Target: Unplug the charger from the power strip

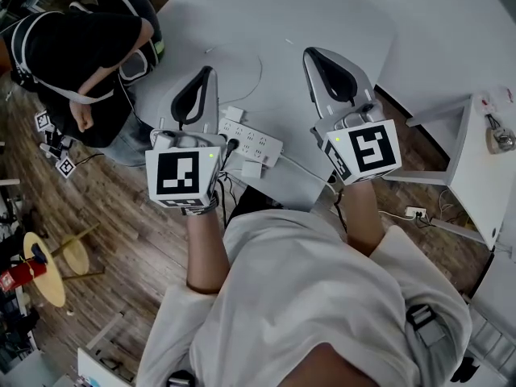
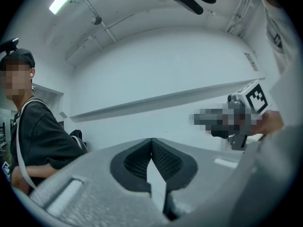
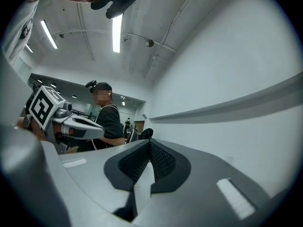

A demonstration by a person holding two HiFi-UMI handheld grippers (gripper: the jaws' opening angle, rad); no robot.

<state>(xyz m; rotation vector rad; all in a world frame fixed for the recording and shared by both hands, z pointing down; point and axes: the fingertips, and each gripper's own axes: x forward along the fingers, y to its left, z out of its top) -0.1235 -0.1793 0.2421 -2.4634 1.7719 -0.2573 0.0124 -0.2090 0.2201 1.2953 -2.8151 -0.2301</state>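
Observation:
A white power strip (image 1: 255,143) lies on the white table (image 1: 322,22) near its front edge, between my two hands. A black plug (image 1: 232,145) with a dark cable sits in its left end. A white charger block (image 1: 251,169) rests against its near side, and another white block (image 1: 234,114) lies by its far left corner. My left gripper (image 1: 211,72) (image 2: 151,140) is raised above the strip's left end, shut and empty. My right gripper (image 1: 309,53) (image 3: 150,141) is held up to the right, also shut and empty. Both point level at the white wall.
A person in black (image 1: 81,55) stands at the table's left corner. A white side table (image 1: 484,176) with a small metal object (image 1: 500,139) is at the right. A wall socket (image 1: 415,213) lies on the wooden floor, and a yellow stool (image 1: 48,268) stands at the left.

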